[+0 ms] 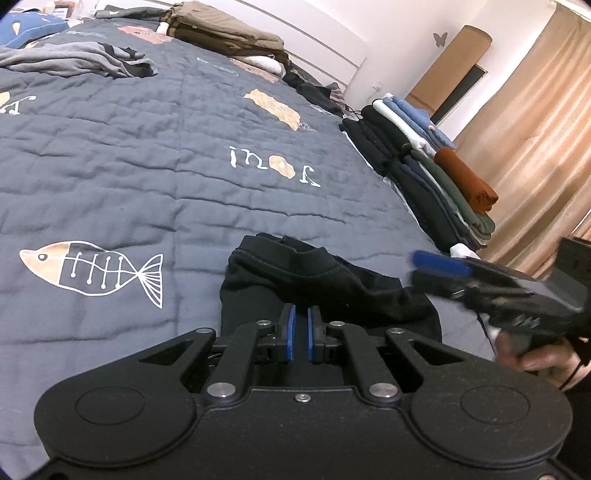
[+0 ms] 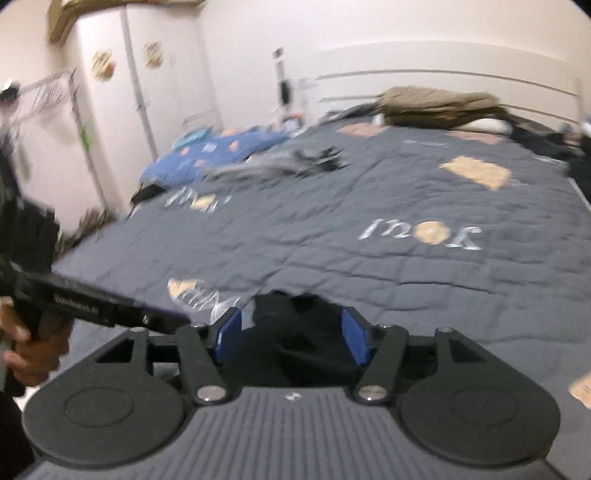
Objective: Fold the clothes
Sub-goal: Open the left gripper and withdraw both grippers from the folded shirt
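Note:
A black garment [image 1: 325, 280] lies bunched on the grey fish-print bedspread [image 1: 147, 166], close in front of me. My left gripper [image 1: 301, 332] is shut, its blue pads nearly touching over the garment's near edge; I cannot tell whether cloth is pinched between them. My right gripper [image 1: 417, 271] reaches in from the right, held in a hand [image 1: 535, 354], with its tips by the garment's right end. In the right wrist view the right gripper [image 2: 293, 336] stands wide open above the black garment [image 2: 291, 354], pads off the cloth. The left gripper [image 2: 181, 321] comes in from the left there.
A row of folded clothes [image 1: 436, 173] lines the bed's right edge. A crumpled grey garment [image 1: 74, 61] lies at the far left, and tan clothes [image 1: 229, 33] sit by the headboard. A blue pillow [image 2: 207, 155], a wardrobe [image 2: 147, 74] and curtains [image 1: 535, 129] surround the bed.

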### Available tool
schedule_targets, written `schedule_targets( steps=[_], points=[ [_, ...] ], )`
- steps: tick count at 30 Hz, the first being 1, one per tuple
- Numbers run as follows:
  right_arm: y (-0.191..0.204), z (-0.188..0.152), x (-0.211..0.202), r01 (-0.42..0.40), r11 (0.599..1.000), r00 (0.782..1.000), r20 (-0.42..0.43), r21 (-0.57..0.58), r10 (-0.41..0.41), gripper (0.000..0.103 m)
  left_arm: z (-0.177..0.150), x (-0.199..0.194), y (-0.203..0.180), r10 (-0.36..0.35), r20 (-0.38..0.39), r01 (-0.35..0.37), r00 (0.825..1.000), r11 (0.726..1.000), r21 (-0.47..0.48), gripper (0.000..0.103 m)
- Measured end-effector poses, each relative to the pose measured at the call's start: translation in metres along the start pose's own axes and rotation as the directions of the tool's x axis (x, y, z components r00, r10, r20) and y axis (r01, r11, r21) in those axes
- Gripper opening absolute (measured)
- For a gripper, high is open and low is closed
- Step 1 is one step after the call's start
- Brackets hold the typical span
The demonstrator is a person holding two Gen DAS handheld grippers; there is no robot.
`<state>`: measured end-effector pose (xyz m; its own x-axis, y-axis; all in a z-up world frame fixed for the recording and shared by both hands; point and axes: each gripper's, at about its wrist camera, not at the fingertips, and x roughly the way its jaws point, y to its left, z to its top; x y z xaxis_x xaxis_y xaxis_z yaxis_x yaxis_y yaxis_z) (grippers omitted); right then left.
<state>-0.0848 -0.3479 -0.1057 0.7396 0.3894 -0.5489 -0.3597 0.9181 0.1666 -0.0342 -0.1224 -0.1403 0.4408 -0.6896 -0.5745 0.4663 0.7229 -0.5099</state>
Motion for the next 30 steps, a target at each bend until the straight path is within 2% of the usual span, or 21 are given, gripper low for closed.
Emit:
schedule_targets(
  steps=[5,7,8,9,10,12,15,20,23,25,27,30],
  points=[
    [0.012,-0.006,0.039,0.025,0.998,0.997,-0.074,-0.065,-0.03,0.06,0.001,0.0,0.002,0.0,-0.002,0.0,1.0,1.0,-0.003,0.006],
    [0.008,-0.006,0.048,0.018,0.998,0.997,-0.071,-0.055,-0.021,0.055,0.002,0.0,0.004,0.0,-0.001,0.0,1.0,1.0,-0.011,0.006],
    [0.005,-0.005,0.052,0.027,0.999,0.998,-0.064,-0.041,-0.029,0.041,0.002,0.0,0.005,0.001,-0.001,-0.001,1.0,1.0,-0.014,0.006],
    [-0.001,-0.002,0.055,0.039,0.999,0.998,-0.058,-0.023,-0.04,0.015,0.002,0.0,0.005,0.001,-0.002,-0.001,1.0,1.0,-0.015,0.006],
    [-0.007,0.0,0.059,0.05,0.999,0.997,-0.052,-0.006,-0.051,0.011,0.002,0.0,0.005,0.001,-0.003,-0.001,1.0,1.0,-0.017,0.006],
    [-0.022,0.004,0.064,0.103,0.994,0.994,-0.026,0.034,-0.102,0.01,0.002,0.001,0.006,0.002,-0.005,-0.002,1.0,1.0,-0.019,0.006],
    [-0.04,0.005,0.076,0.138,0.988,0.99,-0.021,0.075,-0.137,0.01,0.002,0.002,0.009,0.006,-0.01,-0.006,1.0,1.0,-0.022,0.006],
    [-0.049,-0.013,0.097,0.157,0.986,0.986,-0.064,0.064,-0.153,0.014,0.001,0.005,0.012,0.023,-0.026,-0.023,0.999,1.0,-0.02,0.006],
    [-0.056,-0.002,0.08,0.123,0.984,0.991,-0.06,0.131,-0.116,0.021,0.002,0.004,0.012,0.023,-0.025,-0.023,0.999,1.0,-0.019,0.006],
    [-0.062,0.008,0.06,0.126,0.974,0.992,-0.022,0.189,-0.124,0.028,0.002,0.003,0.011,0.02,-0.022,-0.02,1.0,1.0,-0.018,0.006],
    [-0.068,0.015,0.036,0.118,0.96,0.992,0.007,0.256,-0.124,0.042,0.002,0.003,0.01,0.019,-0.02,-0.019,1.0,1.0,-0.016,0.006],
    [-0.07,0.009,0.003,0.1,0.924,0.993,0.022,0.37,-0.117,0.045,0.001,0.001,0.007,0.016,-0.016,-0.017,1.0,1.0,-0.01,0.006]
  ],
)
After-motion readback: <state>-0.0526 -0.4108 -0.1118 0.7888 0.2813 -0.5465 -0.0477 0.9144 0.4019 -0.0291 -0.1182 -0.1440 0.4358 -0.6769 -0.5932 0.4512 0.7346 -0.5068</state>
